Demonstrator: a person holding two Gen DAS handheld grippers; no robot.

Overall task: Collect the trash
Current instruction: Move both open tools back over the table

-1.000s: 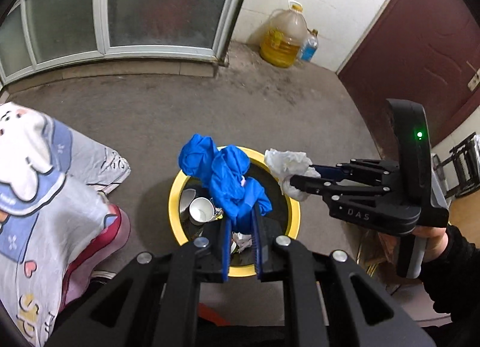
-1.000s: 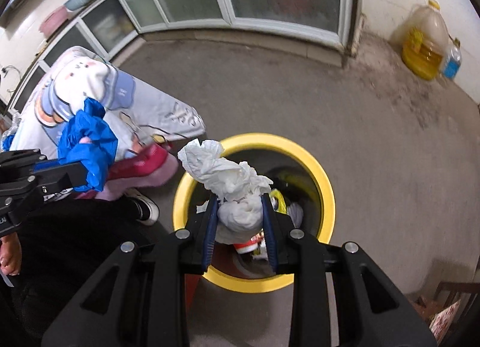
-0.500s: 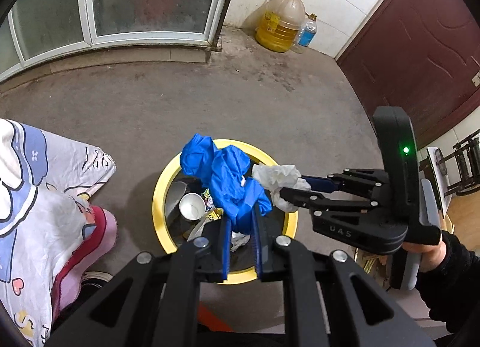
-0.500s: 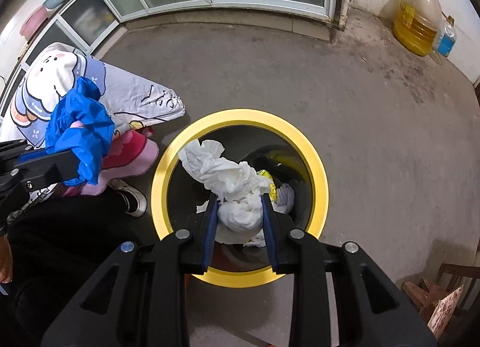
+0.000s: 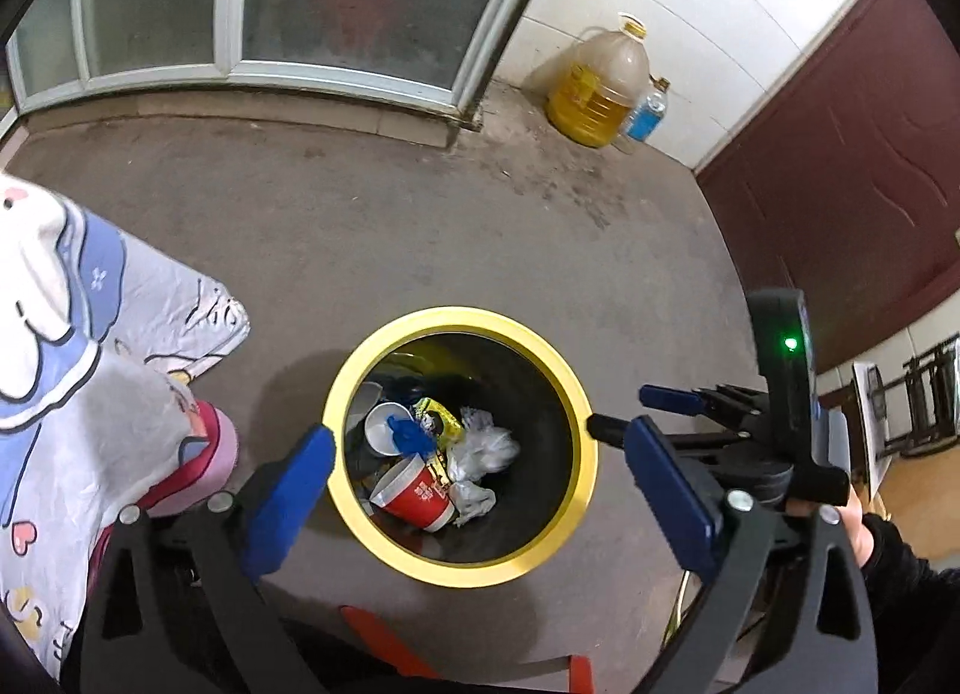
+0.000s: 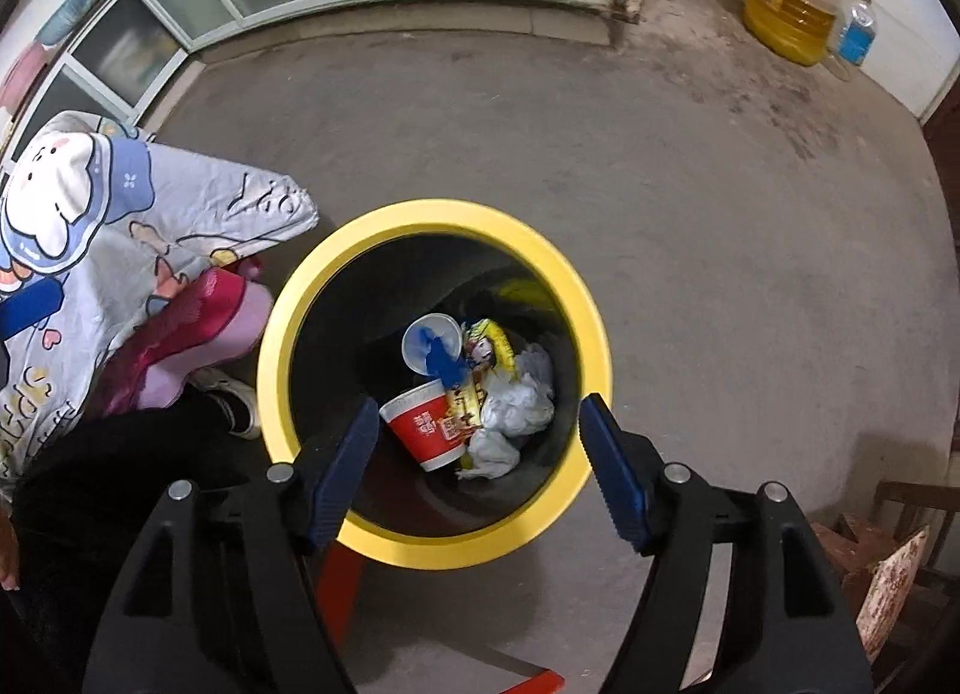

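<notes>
Above the yellow-rimmed bin (image 6: 579, 298), both grippers' fingers (image 5: 288, 484) (image 6: 618, 484) gape empty; blue glove (image 6: 444, 361) half-buried among trash.

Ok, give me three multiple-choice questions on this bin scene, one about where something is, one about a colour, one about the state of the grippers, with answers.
1. Where does the red instant-noodle cup lie?
A. on the floor by the oil jug
B. inside the bin
C. on the cartoon blanket

2. What colour is the bin rim?
A. yellow
B. green
C. white

3. How do the two grippers stand?
A. both shut on trash
B. only the left open
C. both open and empty

Answers: 1 B, it rests among the white tissue at the bottom; 2 A, the ring is plainly yellow; 3 C, the left gripper and right gripper show spread jaws holding nothing.
</notes>
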